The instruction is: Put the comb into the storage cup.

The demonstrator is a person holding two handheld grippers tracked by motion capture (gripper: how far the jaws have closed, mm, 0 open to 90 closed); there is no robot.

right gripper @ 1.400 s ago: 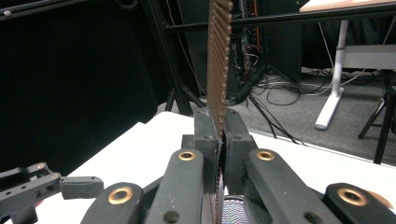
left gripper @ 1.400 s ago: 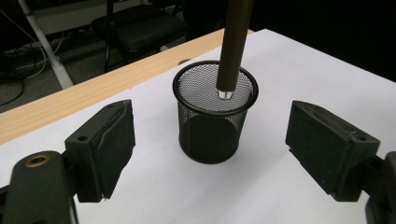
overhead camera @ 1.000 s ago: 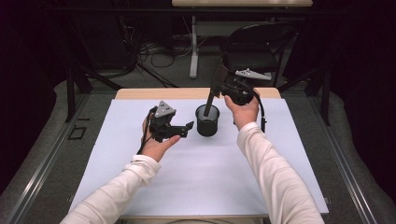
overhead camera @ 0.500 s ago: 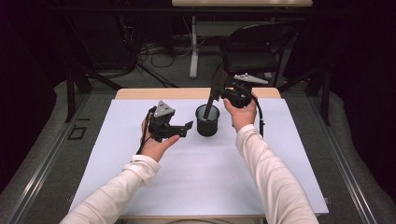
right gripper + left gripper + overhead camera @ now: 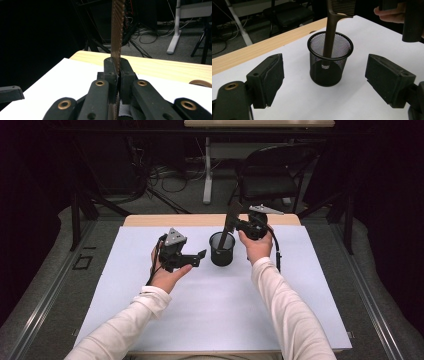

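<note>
White table: right claw grips comb.

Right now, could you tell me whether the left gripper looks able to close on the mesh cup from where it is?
Probably yes. The left gripper is open, facing the mesh cup, with bare white paper between. The brown comb in the right gripper stands inside the cup.

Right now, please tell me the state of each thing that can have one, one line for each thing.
Mesh cup: upright on the white sheet, open top, comb handle inside.
Brown comb: near upright, handle end down in the cup, toothed end up, held by the right tool.
Left tool: open, jaws either side of the cup, not touching it.
Right tool: shut on the comb.
</note>
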